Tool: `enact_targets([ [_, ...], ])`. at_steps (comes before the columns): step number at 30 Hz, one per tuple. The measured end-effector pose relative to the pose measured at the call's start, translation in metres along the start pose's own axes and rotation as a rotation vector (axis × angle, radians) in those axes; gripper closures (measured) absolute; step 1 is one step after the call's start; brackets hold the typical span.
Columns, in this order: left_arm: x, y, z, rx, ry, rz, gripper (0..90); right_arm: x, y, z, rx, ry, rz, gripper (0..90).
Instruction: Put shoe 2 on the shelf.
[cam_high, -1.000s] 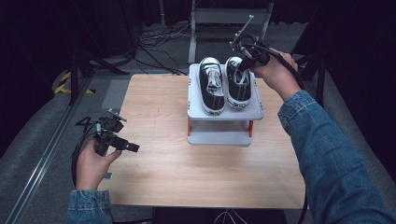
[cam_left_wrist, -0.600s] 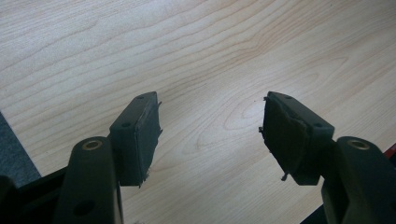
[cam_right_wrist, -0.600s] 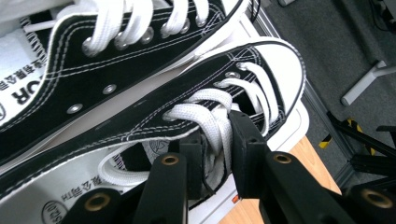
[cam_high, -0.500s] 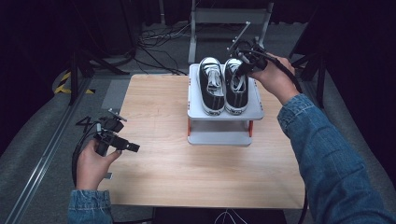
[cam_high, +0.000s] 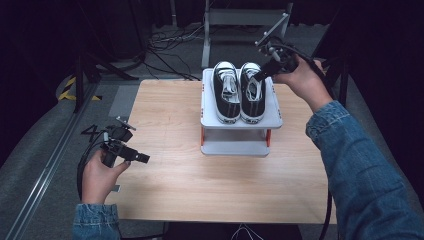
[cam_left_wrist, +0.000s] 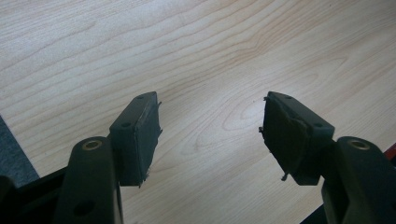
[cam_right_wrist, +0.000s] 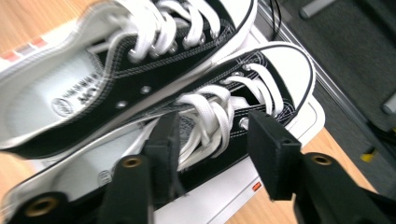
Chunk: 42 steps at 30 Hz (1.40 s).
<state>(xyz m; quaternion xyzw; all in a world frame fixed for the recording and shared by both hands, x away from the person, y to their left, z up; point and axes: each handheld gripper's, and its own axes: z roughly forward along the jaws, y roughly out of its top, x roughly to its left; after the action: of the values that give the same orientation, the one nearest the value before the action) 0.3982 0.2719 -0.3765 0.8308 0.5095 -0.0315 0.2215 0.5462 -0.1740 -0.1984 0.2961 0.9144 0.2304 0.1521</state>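
Observation:
Two black-and-white sneakers stand side by side, toes away from me, on top of a small grey rack (cam_high: 207, 111) on the wooden table (cam_high: 165, 120). My right gripper (cam_high: 261, 75) reaches in from the back right over the right sneaker (cam_high: 252, 97). Its jaws have just been opening. In the right gripper view the right gripper (cam_right_wrist: 217, 140) straddles the laced side of that sneaker (cam_right_wrist: 271, 74), with the pads off it. The left sneaker (cam_high: 226, 95) lies beyond (cam_right_wrist: 140, 60). My left gripper (cam_high: 142, 158) hovers open over bare wood at the table's left, empty (cam_left_wrist: 210, 112).
The rack has a lower shelf (cam_high: 235, 148) under its top plate (cam_right_wrist: 224, 198). Cables and metal stands (cam_high: 240, 17) lie on the dark floor behind the table. A person's denim sleeve (cam_high: 360, 165) crosses the table's right side.
The right gripper's jaws have spread apart at the right sneaker, and the hand has drawn back a little to the right. The sneaker stays on the rack. The left hand has kept still.

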Motion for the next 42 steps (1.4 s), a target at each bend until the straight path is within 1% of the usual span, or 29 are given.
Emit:
enact_targets([
  [1, 0.000, 0.000, 0.000, 0.001, 0.003, 0.004, 37.2, -0.001, -0.003, -0.006, -0.019, 0.019, 0.014, 52.7],
  [2, 0.000, 0.001, 0.001, 0.004, 0.004, 0.002, 37.2, -0.002, -0.005, -0.012, -0.036, 0.025, 0.021, 51.3],
  [3, -0.001, 0.002, 0.001, 0.007, 0.010, 0.003, 37.1, -0.004, -0.012, -0.022, -0.057, 0.033, 0.026, 47.7],
  [4, -0.002, 0.003, 0.000, 0.000, 0.011, 0.006, 37.1, -0.005, -0.016, -0.027, -0.069, 0.032, 0.024, 46.5],
  [5, -0.004, 0.004, 0.000, -0.005, 0.005, 0.005, 37.0, -0.006, -0.021, -0.032, -0.077, 0.033, 0.034, 46.3],
  [6, -0.005, 0.005, -0.001, -0.005, 0.000, 0.014, 36.9, -0.008, -0.027, -0.037, -0.081, 0.030, 0.039, 45.7],
  [7, -0.005, 0.006, -0.001, -0.010, 0.005, 0.019, 36.8, -0.009, -0.033, -0.041, -0.083, 0.032, 0.050, 44.9],
  [8, -0.006, 0.007, -0.001, -0.009, 0.002, 0.020, 36.7, -0.010, -0.037, -0.044, -0.088, 0.033, 0.050, 44.9],
  [9, -0.007, 0.009, -0.001, -0.005, 0.003, 0.025, 36.7, -0.011, -0.043, -0.048, -0.085, 0.032, 0.054, 45.7],
  [10, -0.007, 0.009, -0.001, -0.005, 0.003, 0.025, 36.7, -0.011, -0.043, -0.048, -0.085, 0.032, 0.054, 45.7],
  [11, -0.008, 0.011, 0.000, -0.003, 0.006, 0.036, 36.7, -0.012, -0.051, -0.053, -0.082, 0.028, 0.066, 45.9],
  [12, -0.009, 0.011, 0.002, -0.005, 0.007, 0.032, 36.5, -0.013, -0.059, -0.058, -0.087, 0.027, 0.067, 45.7],
  [15, -0.011, 0.013, 0.002, -0.005, 0.007, 0.040, 36.5, -0.016, -0.077, -0.069, -0.106, 0.029, 0.082, 44.8],
  [16, -0.012, 0.014, 0.002, -0.002, 0.005, 0.045, 36.4, -0.016, -0.083, -0.072, -0.107, 0.019, 0.089, 44.3],
  [19, -0.012, 0.014, 0.001, -0.006, 0.009, 0.055, 35.8, -0.017, -0.100, -0.081, -0.115, 0.010, 0.100, 43.7],
  [21, -0.013, 0.013, 0.001, -0.010, 0.006, 0.048, 35.4, -0.017, -0.112, -0.086, -0.120, 0.006, 0.104, 43.8],
  [24, -0.013, 0.013, 0.000, -0.015, 0.007, 0.045, 35.0, -0.018, -0.130, -0.089, -0.129, 0.001, 0.111, 43.3],
  [26, -0.013, 0.013, 0.000, -0.018, 0.013, 0.053, 34.4, -0.019, -0.145, -0.089, -0.133, -0.006, 0.137, 42.3],
  [30, -0.015, 0.014, 0.002, -0.020, 0.013, 0.053, 33.4, -0.021, -0.171, -0.087, -0.142, 0.010, 0.180, 42.1],
  [32, -0.015, 0.015, 0.003, -0.018, 0.019, 0.062, 33.2, -0.022, -0.184, -0.085, -0.146, 0.011, 0.186, 41.1],
  [35, -0.016, 0.016, 0.003, -0.019, 0.023, 0.063, 32.5, -0.026, -0.202, -0.080, -0.155, 0.022, 0.219, 38.2],
  [36, -0.016, 0.016, 0.003, -0.019, 0.022, 0.064, 32.5, -0.026, -0.208, -0.079, -0.160, 0.030, 0.228, 38.1],
  [38, -0.016, 0.016, 0.003, -0.023, 0.026, 0.064, 32.4, -0.026, -0.218, -0.078, -0.165, 0.032, 0.244, 37.8],
  [42, -0.015, 0.015, 0.004, -0.021, 0.028, 0.054, 32.3, -0.021, -0.237, -0.076, -0.164, 0.024, 0.246, 37.0],
])
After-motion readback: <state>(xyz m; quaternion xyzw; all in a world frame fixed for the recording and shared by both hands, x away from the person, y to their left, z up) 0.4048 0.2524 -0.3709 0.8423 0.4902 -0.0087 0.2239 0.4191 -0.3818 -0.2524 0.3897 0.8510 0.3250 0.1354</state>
